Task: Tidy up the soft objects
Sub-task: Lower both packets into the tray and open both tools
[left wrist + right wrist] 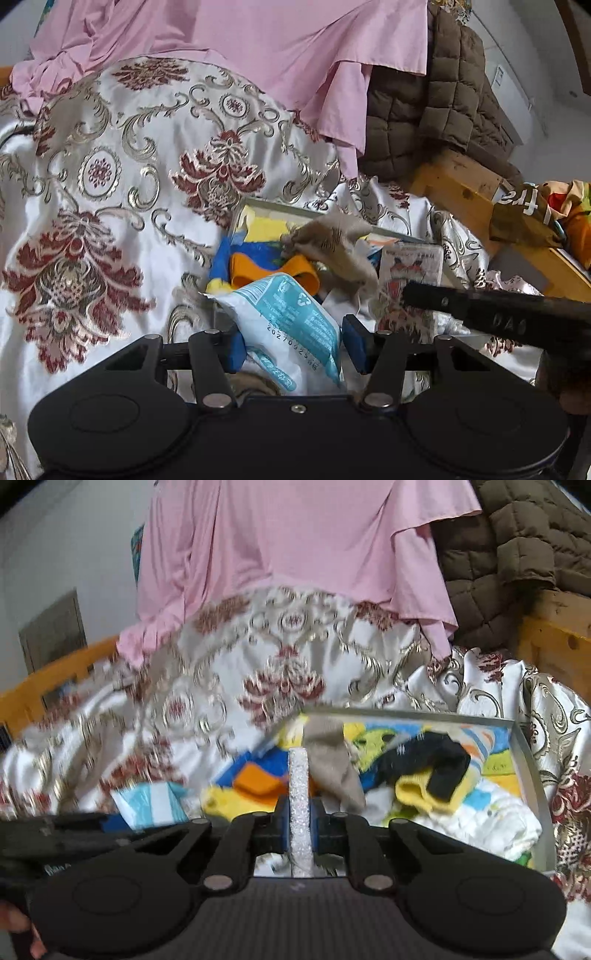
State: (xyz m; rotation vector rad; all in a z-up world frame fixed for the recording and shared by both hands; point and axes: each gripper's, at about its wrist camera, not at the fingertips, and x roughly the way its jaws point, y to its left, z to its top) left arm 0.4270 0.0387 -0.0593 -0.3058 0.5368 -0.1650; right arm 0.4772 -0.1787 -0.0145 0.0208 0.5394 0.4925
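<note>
Right gripper, low in the frame's centre, clamps a glittery white strip. Left gripper grasps a white-and-teal packet at lower centre, before the sock-filled tray.

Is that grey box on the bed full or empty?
Well filled. The grey box holds a heap of soft things: a black-and-yellow sock, a beige sock and orange cloth.

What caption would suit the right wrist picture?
Right gripper fingers pinch a glittery white strip above a box of socks.
</note>
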